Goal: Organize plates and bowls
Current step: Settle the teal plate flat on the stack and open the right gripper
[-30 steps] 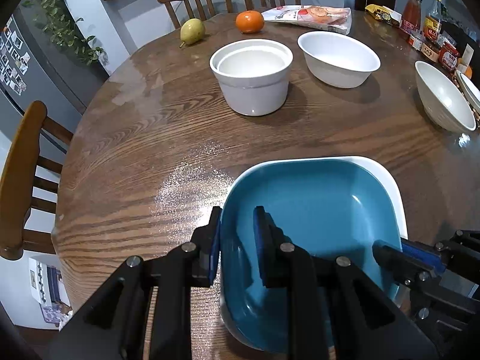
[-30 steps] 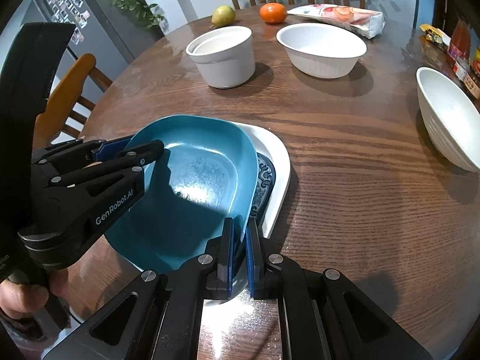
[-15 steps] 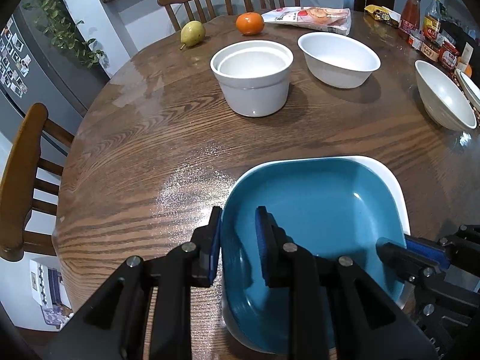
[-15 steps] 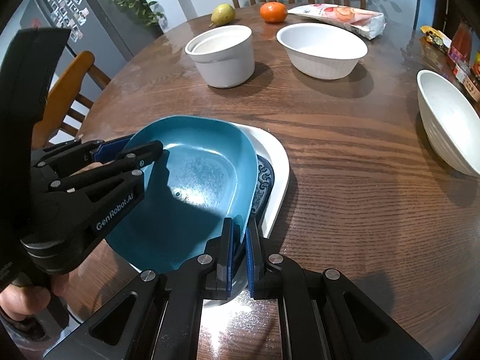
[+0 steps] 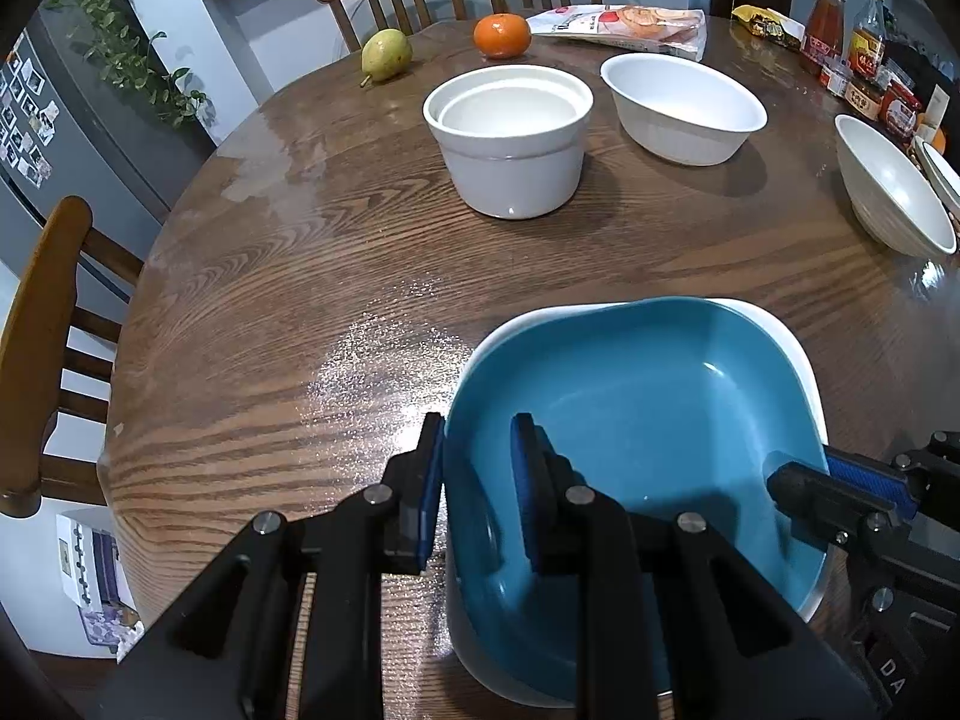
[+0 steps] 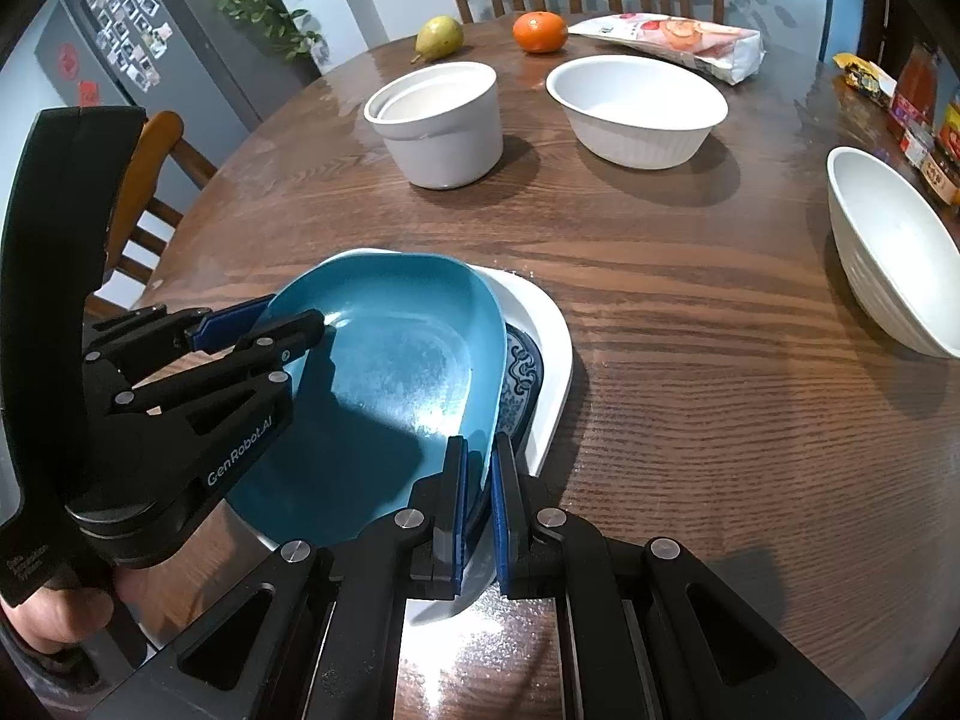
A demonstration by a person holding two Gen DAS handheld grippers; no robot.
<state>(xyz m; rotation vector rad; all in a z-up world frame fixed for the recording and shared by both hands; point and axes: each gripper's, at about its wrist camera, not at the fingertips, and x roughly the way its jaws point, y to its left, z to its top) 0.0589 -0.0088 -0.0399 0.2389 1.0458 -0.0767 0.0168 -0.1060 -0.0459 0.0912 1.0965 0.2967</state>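
A teal square plate (image 5: 636, 420) (image 6: 384, 384) sits tilted over a white square plate (image 6: 549, 360) that holds a blue-patterned plate (image 6: 521, 378), near the table's front edge. My left gripper (image 5: 477, 450) is shut on the teal plate's left rim. My right gripper (image 6: 478, 462) is shut on its right rim; it also shows at the right of the left wrist view (image 5: 840, 486). A white round pot (image 5: 510, 138), a white oval bowl (image 5: 681, 108) and a white bowl (image 5: 894, 192) stand farther back.
A pear (image 5: 386, 54), an orange (image 5: 501, 35) and a snack bag (image 5: 624, 24) lie at the far edge. Jars and bottles (image 5: 864, 72) stand at the far right. Wooden chairs (image 5: 36, 348) surround the round wooden table (image 5: 288, 300).
The teal plate has sunk slightly toward the white plate, with both grippers still on its rims. Nothing else has moved.
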